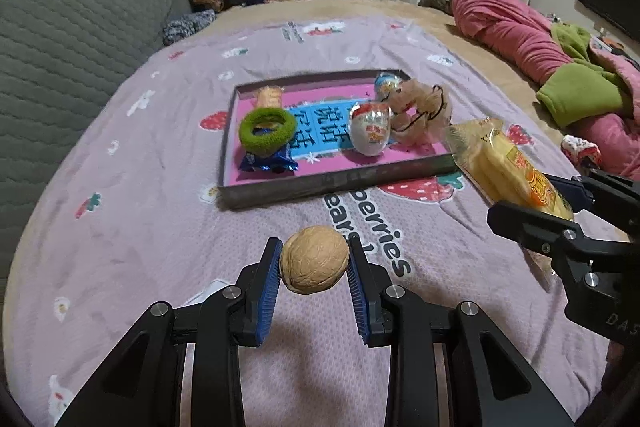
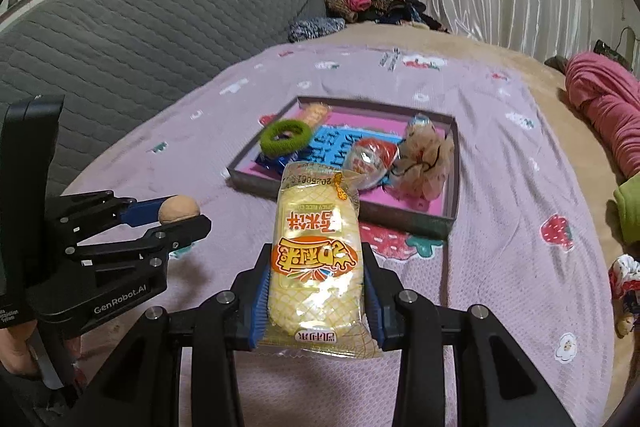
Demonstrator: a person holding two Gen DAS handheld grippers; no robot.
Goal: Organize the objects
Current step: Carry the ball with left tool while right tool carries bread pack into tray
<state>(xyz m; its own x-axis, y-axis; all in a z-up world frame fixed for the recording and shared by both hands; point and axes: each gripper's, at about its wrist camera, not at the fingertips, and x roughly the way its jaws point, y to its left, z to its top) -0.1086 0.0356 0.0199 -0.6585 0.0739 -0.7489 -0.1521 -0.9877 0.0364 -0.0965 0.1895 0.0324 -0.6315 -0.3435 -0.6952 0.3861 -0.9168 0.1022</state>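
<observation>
You are holding a walnut [image 1: 314,259] in your left tool [image 1: 314,265], squeezed between the two blue pads [image 1: 269,283] near their tips, so the jaws are standing only narrowly apart, closed on the nut. The walnut is hanging clear above the lilac bedspread [image 1: 132,219], on the near side of the tray [image 1: 336,183], which is lying further ahead on the bed. The nut is looking round, tan and wrinkled, whole in its shell.

You are gripping a rice cracker packet [image 2: 316,259] in your right tool [image 2: 316,287], its pads pressing on the packet's two long sides at the lower half. The packet is sticking out forward past the fingertips, its far sealed end overlapping the near rim of the tray [image 2: 450,223] in the right wrist view. It is a clear wrapper over pale yellow crackers, with an orange label and Chinese characters.

Inside the tray, a green hair tie [image 1: 267,129] is resting on a blue snack wrapper [image 1: 269,163] at the left, a foil-wrapped egg [image 1: 370,129] is standing in the middle, and a beige scrunchie [image 1: 420,115] is lying at the right. The tray's floor is showing pink with a blue panel.

From the right wrist camera, your left tool is appearing at the left, with the walnut at its tips, well apart from the packet.
</observation>
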